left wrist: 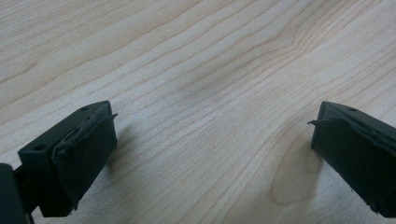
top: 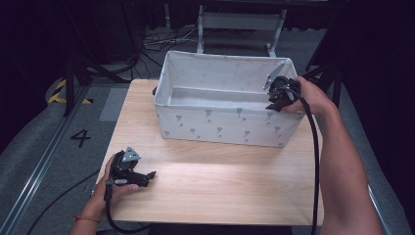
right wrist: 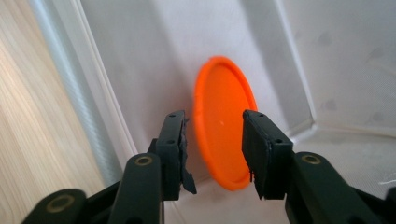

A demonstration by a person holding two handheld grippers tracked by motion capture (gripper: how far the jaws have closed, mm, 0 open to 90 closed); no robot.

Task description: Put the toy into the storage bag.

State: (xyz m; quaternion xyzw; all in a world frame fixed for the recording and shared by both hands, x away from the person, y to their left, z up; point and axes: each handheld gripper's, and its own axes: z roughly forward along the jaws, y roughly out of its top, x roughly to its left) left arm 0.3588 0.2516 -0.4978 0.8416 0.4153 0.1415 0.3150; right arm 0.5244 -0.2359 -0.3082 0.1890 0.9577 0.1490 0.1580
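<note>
A white fabric bin (top: 220, 125) stands at the back of the wooden table (top: 220, 186). My right gripper (top: 274, 100) hangs over the bin's right end, pointing down into it. In the right gripper view an orange round disc (right wrist: 222, 93) lies inside the bin (right wrist: 140, 46), close to a wall. The right gripper (right wrist: 215, 123) is open above the disc; its pads are apart and do not press on it. My left gripper (top: 147, 177) rests on the table at the front left. Its jaws stand wide open (left wrist: 212, 126) over bare wood (left wrist: 196, 56), with nothing between them.
Each gripper trails a black cable (top: 315, 161) toward the near table edge. Beyond the table there is grey floor with a painted number 4 (top: 80, 138), yellow-black tape (top: 58, 92), loose cables (top: 161, 41) and a metal frame (top: 240, 22).
</note>
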